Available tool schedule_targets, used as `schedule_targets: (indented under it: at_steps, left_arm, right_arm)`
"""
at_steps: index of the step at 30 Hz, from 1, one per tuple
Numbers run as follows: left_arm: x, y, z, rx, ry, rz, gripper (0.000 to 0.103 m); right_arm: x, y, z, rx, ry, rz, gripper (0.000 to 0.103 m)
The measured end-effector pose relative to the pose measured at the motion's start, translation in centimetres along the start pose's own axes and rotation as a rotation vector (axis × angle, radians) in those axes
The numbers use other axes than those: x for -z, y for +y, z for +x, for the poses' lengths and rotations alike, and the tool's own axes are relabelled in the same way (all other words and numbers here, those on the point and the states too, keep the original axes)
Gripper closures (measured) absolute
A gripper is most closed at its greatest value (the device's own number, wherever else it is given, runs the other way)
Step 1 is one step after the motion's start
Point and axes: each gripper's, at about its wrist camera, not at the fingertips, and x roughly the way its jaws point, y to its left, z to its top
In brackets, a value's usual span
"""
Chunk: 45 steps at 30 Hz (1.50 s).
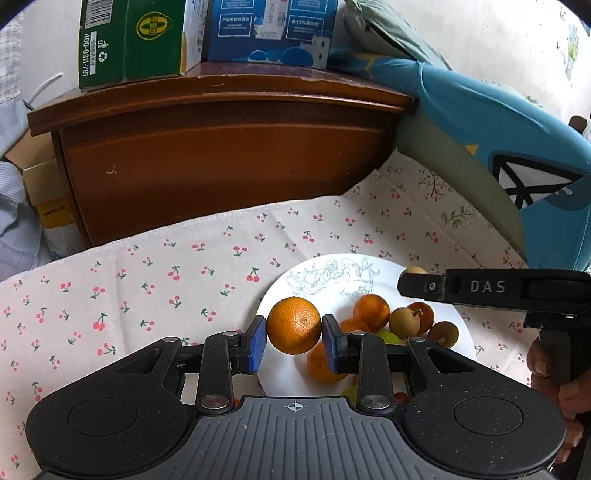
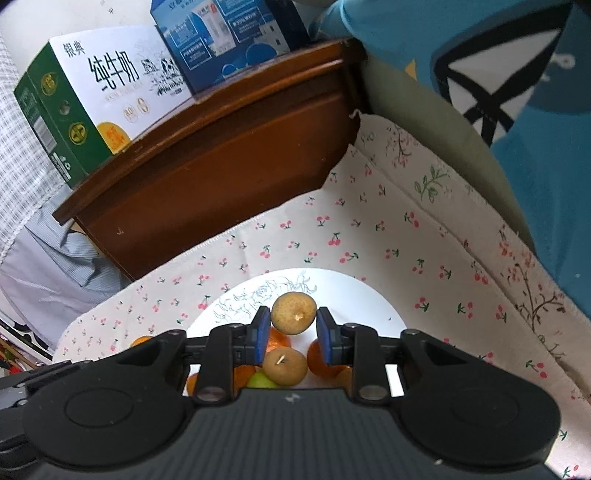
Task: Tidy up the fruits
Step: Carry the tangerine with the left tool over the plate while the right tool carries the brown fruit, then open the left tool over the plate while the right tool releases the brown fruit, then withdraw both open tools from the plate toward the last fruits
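Above the white plate (image 1: 436, 273) of loose fruit, the left gripper (image 1: 294, 338) clamps an orange (image 1: 294, 325); the right gripper (image 2: 291, 330) clamps a brownish fruit (image 2: 294, 313), perhaps a longan, the wooden cabinet (image 1: 229, 162) standing behind.

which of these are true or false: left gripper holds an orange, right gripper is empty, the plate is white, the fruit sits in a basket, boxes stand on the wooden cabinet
1. The left gripper holds an orange. True.
2. The right gripper is empty. False: it is shut on a small brownish-yellow fruit.
3. The plate is white. True, with a faint line drawing on it.
4. The fruit sits in a basket. False: it lies on the plate, which rests on a cherry-print cloth.
5. Boxes stand on the wooden cabinet. True: a green box and a blue box.
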Motion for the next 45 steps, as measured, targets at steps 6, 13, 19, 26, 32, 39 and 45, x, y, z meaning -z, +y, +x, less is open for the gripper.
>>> schedule_targets:
  at_steps: [6,13,19,26,32,39,45]
  left_arm:
    - [-0.3,-0.4,-0.5,-0.006,0.003,0.010,0.067]
    - [-0.8,-0.5,-2.1,-0.052,-0.008,0.015,0.034]
    - [-0.9,-0.5,-4.6,-0.066,-0.016,0.041,0.023]
    - [-0.6,0.9,-7.6,-0.094,-0.027,0.048,0.023]
    - [0.4,3.3,-10.0,-0.135,-0.023,0.027,0.023]
    - [1.7,5.5,-10.5,-0.156,0.005,0.002,0.023]
    - [3.2,6.7,-9.9,-0.146,0.046,-0.014,0.023]
  right_arm:
    - [0.0,0.0,-0.1,-0.010,0.003,0.014,0.073]
    - [-0.4,0.8,-1.6,-0.032,-0.021,0.015,0.065]
    - [-0.2,2.2,-3.8,-0.062,-0.057,-0.004,0.059]
    - [1.3,4.3,-5.5,-0.087,-0.062,-0.081,0.055]
    - [3.1,5.9,-6.5,-0.132,-0.042,-0.150,0.055]
    - [5.2,7.8,-6.3,-0.174,-0.001,-0.218,0.055]
    - [6.3,8.9,-5.3,-0.210,0.036,-0.258,0.059]
